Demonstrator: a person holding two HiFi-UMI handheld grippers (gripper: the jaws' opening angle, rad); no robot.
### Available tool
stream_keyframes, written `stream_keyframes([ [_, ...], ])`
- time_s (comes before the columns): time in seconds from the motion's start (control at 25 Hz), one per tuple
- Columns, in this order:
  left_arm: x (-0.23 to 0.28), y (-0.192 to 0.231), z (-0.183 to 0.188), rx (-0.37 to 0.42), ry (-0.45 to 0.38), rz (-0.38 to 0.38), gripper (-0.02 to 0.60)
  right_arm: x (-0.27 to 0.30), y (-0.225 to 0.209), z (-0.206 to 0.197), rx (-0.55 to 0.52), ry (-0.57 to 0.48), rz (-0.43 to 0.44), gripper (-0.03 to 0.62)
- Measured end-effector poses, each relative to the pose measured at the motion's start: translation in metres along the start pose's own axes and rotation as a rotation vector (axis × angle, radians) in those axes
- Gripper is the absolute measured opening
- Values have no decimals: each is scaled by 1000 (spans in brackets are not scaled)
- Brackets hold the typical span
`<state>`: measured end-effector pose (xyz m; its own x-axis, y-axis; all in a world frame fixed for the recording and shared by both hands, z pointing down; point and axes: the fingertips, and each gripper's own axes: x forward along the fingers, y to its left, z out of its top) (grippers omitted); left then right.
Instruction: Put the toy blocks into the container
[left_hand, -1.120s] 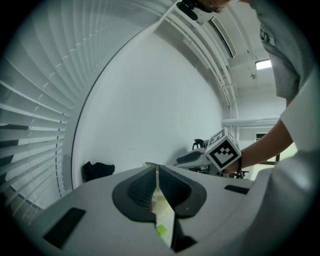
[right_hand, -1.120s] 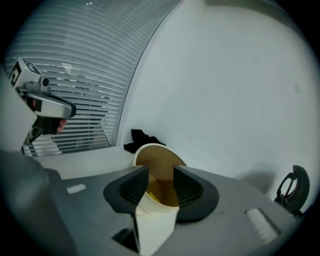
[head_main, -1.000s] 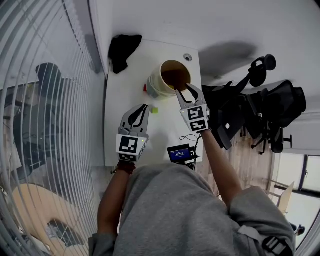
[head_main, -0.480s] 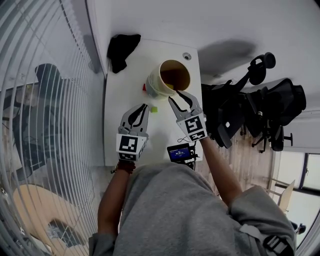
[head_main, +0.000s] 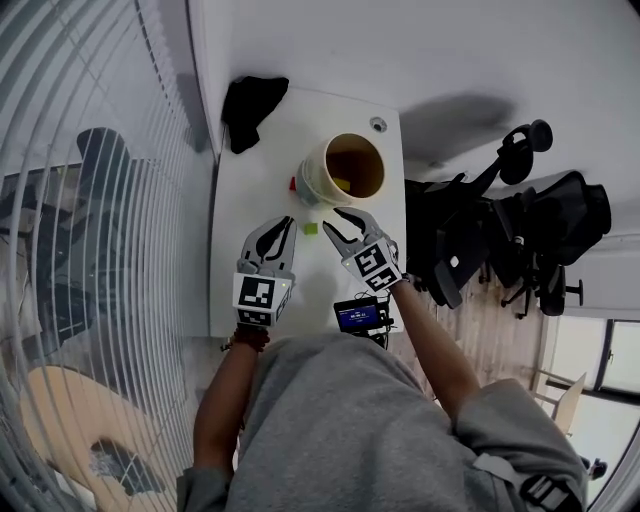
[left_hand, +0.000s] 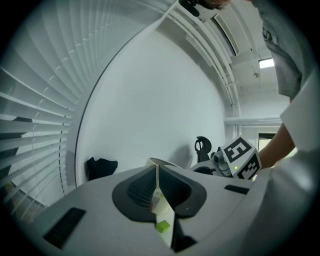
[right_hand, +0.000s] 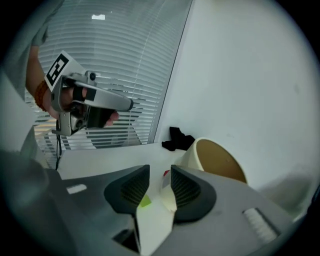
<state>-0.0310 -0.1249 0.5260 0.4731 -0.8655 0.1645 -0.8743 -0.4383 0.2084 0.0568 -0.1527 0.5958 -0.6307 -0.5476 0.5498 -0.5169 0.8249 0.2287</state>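
Note:
A cream container (head_main: 345, 168) stands on the white table (head_main: 245, 200), with a yellow-green block (head_main: 343, 184) inside it. A small green block (head_main: 311, 228) lies on the table between my two grippers. A red block (head_main: 293, 184) sits against the container's left side. My left gripper (head_main: 285, 224) is shut and empty just left of the green block (left_hand: 162, 227). My right gripper (head_main: 335, 219) is open, lowered just right of it. Its jaws have just been closing a little. They grip nothing; the green block (right_hand: 145, 201) shows on the table in the gap ahead, with the red block (right_hand: 165, 173) beyond.
A black cloth (head_main: 250, 105) lies at the table's far left corner. A small device with a lit screen (head_main: 360, 313) and its cable sits at the near edge. Black office chairs (head_main: 500, 220) stand right of the table, and window blinds (head_main: 90, 200) run along the left.
My right gripper has come away from the container's rim, moving down and toward the green block. The left gripper has stayed in place.

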Motion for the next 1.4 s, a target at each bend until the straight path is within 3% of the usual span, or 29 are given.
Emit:
stream_keyframes([
  [0.12, 0, 3, 1, 2, 0, 3, 25, 16, 10, -16, -13, 56, 52, 144],
  [0.36, -2, 4, -1, 1, 9, 8, 23, 42, 27, -39, 61, 145, 136, 167],
  [0.6, -4, 5, -6, -1, 23, 2, 25, 60, 41, -68, 23, 261, 207, 184],
  [0.92, -3, 1, -14, 0, 38, -8, 25, 77, 50, -92, 26, 352, 248, 196],
  [1.4, 2, 4, -8, -4, 34, 0, 23, 97, 49, -105, 54, 408, 227, 207],
])
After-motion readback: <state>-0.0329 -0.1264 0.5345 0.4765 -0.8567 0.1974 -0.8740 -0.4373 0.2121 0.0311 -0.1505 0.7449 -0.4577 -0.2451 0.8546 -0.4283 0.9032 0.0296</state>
